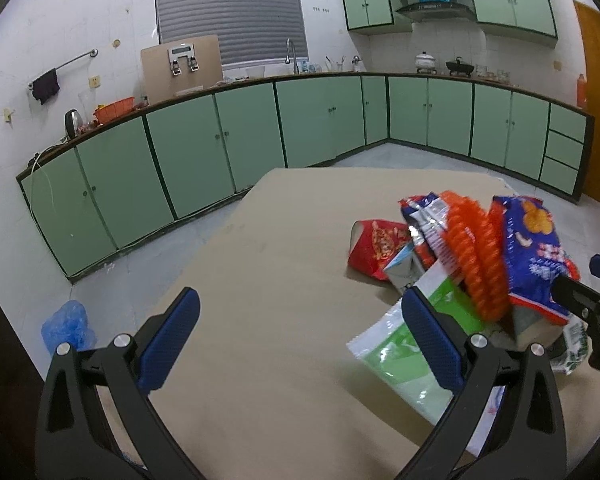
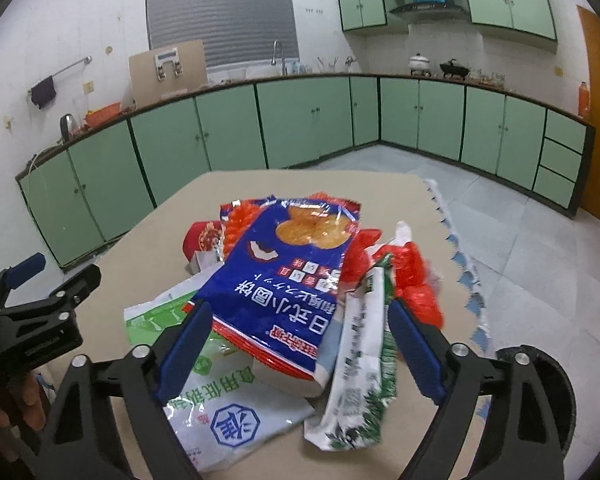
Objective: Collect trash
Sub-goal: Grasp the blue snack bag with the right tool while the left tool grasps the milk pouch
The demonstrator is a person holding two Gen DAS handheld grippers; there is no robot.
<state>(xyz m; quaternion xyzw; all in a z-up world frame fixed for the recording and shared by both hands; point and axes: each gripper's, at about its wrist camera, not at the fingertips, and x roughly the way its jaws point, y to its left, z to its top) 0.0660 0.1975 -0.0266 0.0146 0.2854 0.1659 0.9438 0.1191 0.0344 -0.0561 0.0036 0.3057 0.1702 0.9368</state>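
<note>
Blue snack bag (image 2: 296, 276) atop trash pile, long axis near-to-far, dead ahead between spread jaws of right gripper (image 2: 300, 344); left gripper (image 1: 300, 344), likewise agape and empty, farther left.

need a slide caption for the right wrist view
Open right gripper straddling a blue snack bag atop a pile of wrappers on a tan table, green kitchen cabinets behind.

A home kitchen: green cabinets (image 1: 324, 120) run under a counter across mid-frame, with a tap (image 1: 291, 50) at upper centre and a range hood (image 1: 434, 10) over pots at upper right.
</note>
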